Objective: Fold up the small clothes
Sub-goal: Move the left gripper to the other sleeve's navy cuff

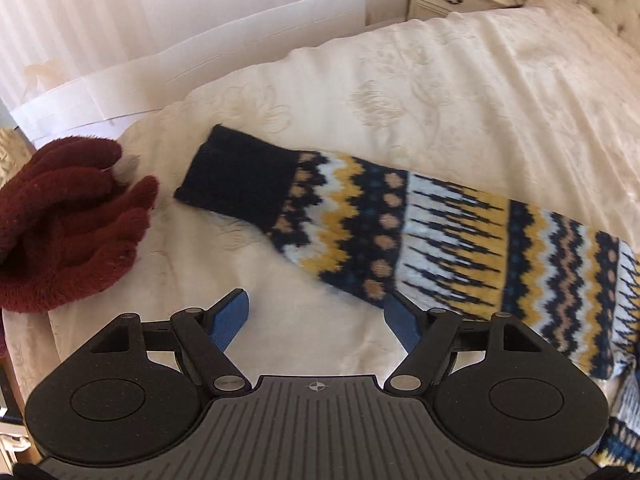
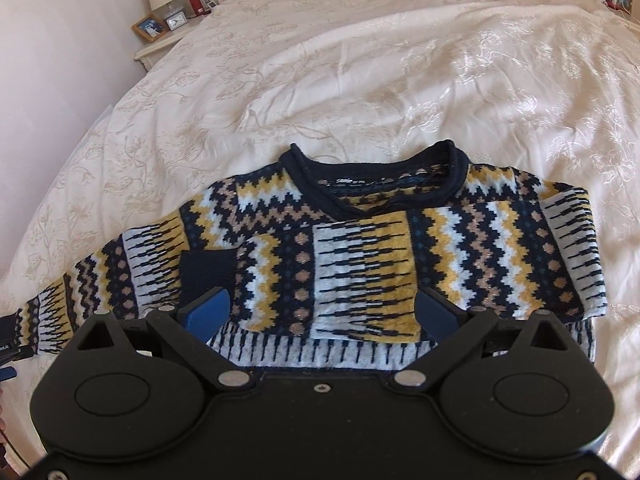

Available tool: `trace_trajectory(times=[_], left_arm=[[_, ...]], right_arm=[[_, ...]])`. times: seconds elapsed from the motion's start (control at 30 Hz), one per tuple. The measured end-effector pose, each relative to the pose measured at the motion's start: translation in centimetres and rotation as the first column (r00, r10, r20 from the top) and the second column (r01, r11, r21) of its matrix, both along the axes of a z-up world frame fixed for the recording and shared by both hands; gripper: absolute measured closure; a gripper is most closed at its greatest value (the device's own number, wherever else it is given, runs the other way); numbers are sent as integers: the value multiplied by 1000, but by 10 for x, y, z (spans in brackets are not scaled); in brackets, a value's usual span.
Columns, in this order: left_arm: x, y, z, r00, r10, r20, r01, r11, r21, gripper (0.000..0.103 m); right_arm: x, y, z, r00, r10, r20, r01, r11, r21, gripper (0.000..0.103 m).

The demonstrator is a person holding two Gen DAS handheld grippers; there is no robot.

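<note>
A patterned knit sweater [image 2: 360,248] is shown laid flat on a cream embroidered bedspread [image 2: 360,80], occupying the centre of the right wrist view. Its bands of navy, mustard, pale grey and tan zigzags and dots are bordered by a rolled navy neckline [image 2: 376,168] at the top. One sleeve is seen folded across the chest, its navy cuff lying at centre left. The other sleeve [image 1: 420,232] is extended across the middle of the left wrist view, ending in a navy ribbed cuff [image 1: 240,184]. A dark red fuzzy glove [image 1: 64,224] lies at the left edge. The left gripper [image 1: 316,316] is held wide open and empty, its right finger at the sleeve's lower edge. The right gripper [image 2: 322,312] is likewise spread wide, grasping nothing, above the sweater's hem.
</note>
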State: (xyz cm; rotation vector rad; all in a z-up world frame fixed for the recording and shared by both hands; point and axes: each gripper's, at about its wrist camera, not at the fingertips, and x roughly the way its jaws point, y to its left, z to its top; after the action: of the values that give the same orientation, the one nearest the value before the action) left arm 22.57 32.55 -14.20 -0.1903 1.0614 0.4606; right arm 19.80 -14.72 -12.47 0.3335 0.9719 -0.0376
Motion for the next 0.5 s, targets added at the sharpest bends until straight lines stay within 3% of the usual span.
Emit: trace_trajectory(times=[0.5], left_arm=[[23,33,-17,996,9,88,-6,999,-38,31]], right_arm=[[-24,11,6,1000,11,-3,-11,1000,14,4]])
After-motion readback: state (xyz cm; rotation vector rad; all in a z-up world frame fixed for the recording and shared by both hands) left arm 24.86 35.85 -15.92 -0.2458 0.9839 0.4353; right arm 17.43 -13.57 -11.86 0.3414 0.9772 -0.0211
